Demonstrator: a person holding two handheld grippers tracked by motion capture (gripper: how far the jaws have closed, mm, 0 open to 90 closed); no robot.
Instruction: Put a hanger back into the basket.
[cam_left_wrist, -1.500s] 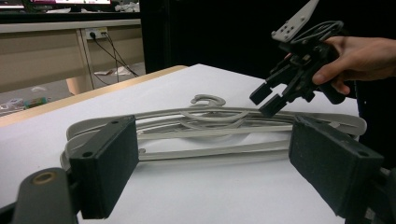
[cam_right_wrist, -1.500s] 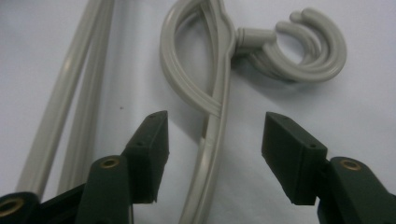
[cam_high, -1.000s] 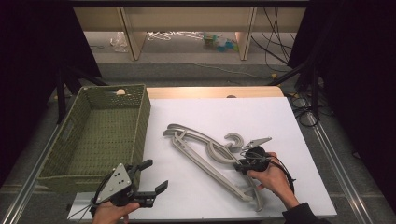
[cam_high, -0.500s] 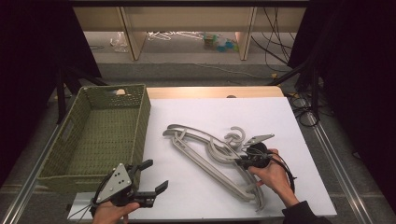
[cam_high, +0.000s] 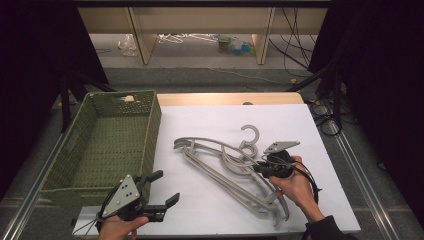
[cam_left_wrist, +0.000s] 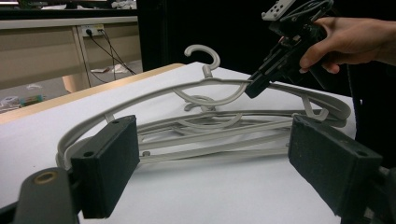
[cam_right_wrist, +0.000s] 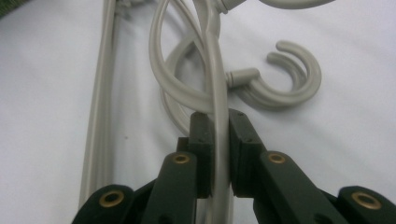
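My right gripper (cam_high: 260, 168) is clamped on the arm of the top hanger (cam_right_wrist: 215, 93), lifted at about 4 o'clock on the white table (cam_high: 300, 120); the hangers (cam_high: 225, 170) lie tangled, so I judge a neighbour could drag along or the thin arm slip; my left gripper (cam_high: 159, 192) hangs spread and empty by the basket (cam_high: 152, 125).

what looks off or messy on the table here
The grey hangers lie in a tangled heap on the white table, hooks interlocked. The right gripper is clamped on the top hanger's arm, tilting it up off the pile. The green basket sits empty.
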